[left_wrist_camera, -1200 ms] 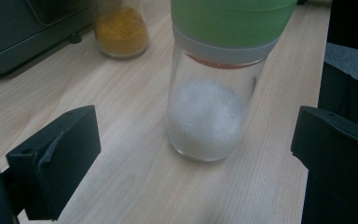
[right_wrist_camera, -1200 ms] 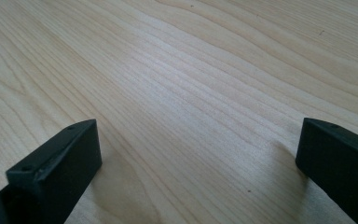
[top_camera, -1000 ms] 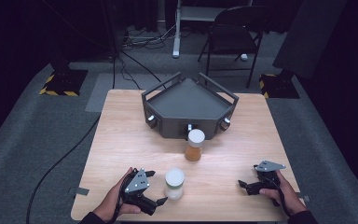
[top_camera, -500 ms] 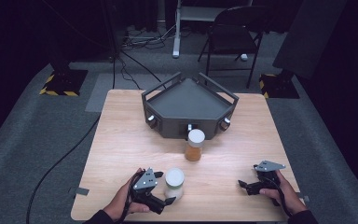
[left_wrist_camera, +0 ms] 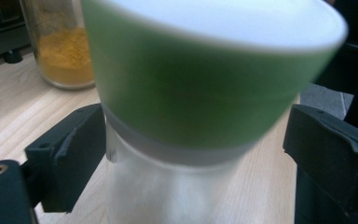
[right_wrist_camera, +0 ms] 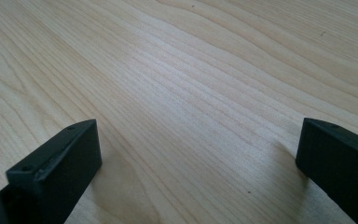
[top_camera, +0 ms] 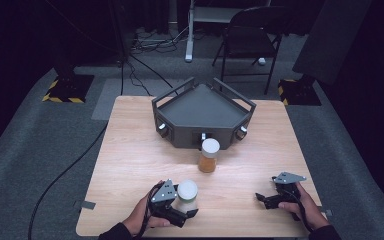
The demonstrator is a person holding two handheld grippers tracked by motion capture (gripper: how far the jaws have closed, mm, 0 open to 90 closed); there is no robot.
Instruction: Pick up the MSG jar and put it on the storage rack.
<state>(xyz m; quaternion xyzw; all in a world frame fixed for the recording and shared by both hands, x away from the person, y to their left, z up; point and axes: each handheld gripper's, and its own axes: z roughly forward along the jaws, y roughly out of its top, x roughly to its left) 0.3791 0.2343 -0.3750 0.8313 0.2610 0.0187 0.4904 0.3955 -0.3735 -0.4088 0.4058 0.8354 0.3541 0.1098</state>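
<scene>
Pale wood-grain counter (top_camera: 130, 150). At frame centre, a dark grey tray (top_camera: 202, 107); below it a jar (top_camera: 209, 155) of orange-yellow powder with white lid. Lower centre, a clear frosted jar (left_wrist_camera: 177, 186) with green-sided, white-topped lid (left_wrist_camera: 200, 70). Both tools (top_camera: 192, 214) (top_camera: 258, 198) black.

The left gripper (top_camera: 183, 212) is a black, blocky two-jaw tool topped by a grey three-cornered plate, with a thin black cable looping beside the hand. The right gripper (top_camera: 264, 199) is of the same make, black with its own grey three-cornered plate. Up close, the jaws are matt black rectangular blocks with chamfered corners and small round holes in their upper faces; a brass-coloured ringed screw hole sits on the left gripper's body. Dark sleeves cover both forearms at the wrists.
</scene>
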